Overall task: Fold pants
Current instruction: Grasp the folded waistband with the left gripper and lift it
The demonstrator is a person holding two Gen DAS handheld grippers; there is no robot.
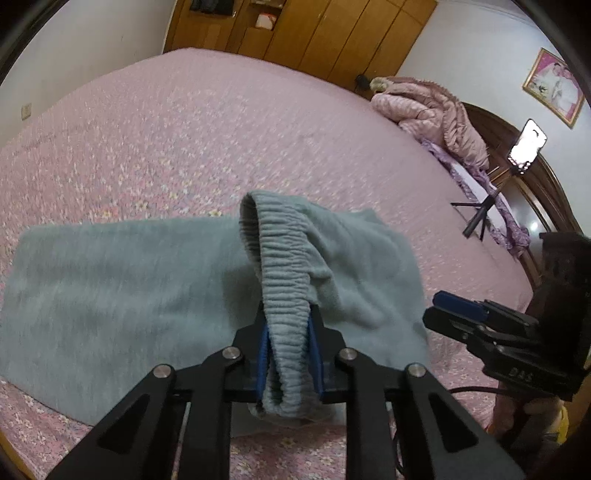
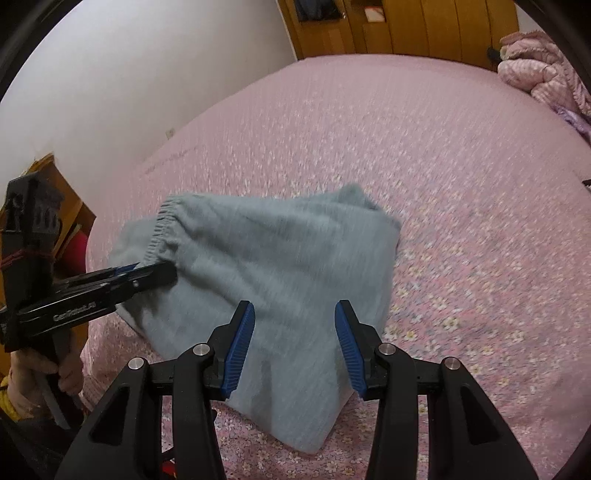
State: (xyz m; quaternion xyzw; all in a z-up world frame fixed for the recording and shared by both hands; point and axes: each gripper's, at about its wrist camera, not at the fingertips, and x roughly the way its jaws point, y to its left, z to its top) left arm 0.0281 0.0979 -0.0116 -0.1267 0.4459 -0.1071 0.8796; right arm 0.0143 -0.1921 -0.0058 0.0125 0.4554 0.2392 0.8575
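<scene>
Left wrist view: left gripper (image 1: 288,354) clenched on elastic waistband (image 1: 284,291) of pants (image 1: 110,288) lying on pink bed (image 1: 184,129) | right gripper (image 2: 294,347) spread, empty, above cloth | handling — soft, light, floppy fleece; grab waistband or hem edge | count — one pants, two grippers

The pants (image 2: 280,266) look like soft matt fleece; the bedspread (image 2: 406,155) quilted cloth; the wardrobe (image 1: 314,33) glossy wood.

Pink floral bed (image 1: 184,122), wooden wardrobe (image 1: 332,33), white walls (image 2: 147,92).
</scene>
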